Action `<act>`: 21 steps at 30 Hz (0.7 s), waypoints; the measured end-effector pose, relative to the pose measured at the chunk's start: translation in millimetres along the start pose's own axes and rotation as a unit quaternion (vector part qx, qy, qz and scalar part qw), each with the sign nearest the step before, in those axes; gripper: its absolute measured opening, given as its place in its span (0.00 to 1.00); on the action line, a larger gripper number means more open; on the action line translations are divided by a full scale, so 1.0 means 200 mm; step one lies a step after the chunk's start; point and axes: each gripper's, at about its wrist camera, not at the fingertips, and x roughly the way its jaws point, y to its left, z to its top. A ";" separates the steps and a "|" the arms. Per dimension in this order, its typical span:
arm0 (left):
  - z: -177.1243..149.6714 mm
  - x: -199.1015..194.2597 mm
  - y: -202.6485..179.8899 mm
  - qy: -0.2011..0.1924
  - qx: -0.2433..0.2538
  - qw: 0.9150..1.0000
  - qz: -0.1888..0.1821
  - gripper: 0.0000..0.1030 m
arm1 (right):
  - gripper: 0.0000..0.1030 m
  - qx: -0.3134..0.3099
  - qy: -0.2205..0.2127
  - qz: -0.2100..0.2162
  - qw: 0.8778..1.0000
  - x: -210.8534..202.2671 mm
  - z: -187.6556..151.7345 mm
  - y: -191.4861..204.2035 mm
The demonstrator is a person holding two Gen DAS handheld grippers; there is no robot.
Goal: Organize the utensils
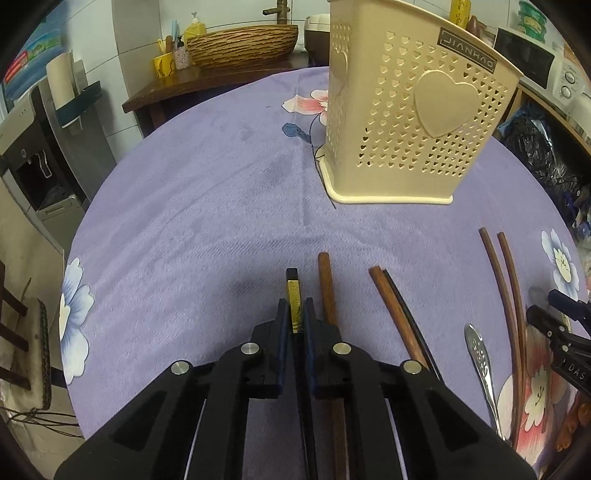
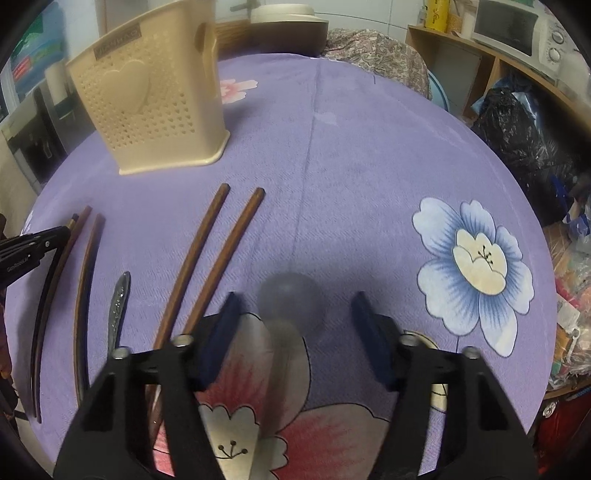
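Note:
My left gripper [image 1: 295, 310] is shut on a black chopstick with a gold band [image 1: 293, 295], low over the purple tablecloth [image 1: 192, 221]. A brown chopstick [image 1: 327, 288] lies just right of it, then a brown and black pair [image 1: 395, 306], a metal utensil handle [image 1: 480, 354] and two long brown chopsticks [image 1: 506, 295]. The beige perforated utensil holder [image 1: 406, 110] stands upright beyond them. My right gripper [image 2: 295, 299] is open over the cloth, with a blurred grey spoon [image 2: 288, 295] between its fingers. The two brown chopsticks [image 2: 221, 236] lie to its left, in front of the holder [image 2: 155, 103].
The table is round, with its edge [image 1: 79, 229] close on the left. A wooden cabinet carrying a woven basin [image 1: 240, 44] stands behind it. Shelves with a microwave [image 2: 517, 22] and black bags [image 2: 517, 133] are on the right. The left gripper's body [image 2: 33, 247] shows at the right wrist view's left edge.

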 end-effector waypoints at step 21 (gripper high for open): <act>0.04 -0.67 0.08 -0.167 -0.024 0.984 -0.063 0.08 | 0.36 -0.012 -0.136 0.078 0.988 -0.53 0.05 -0.15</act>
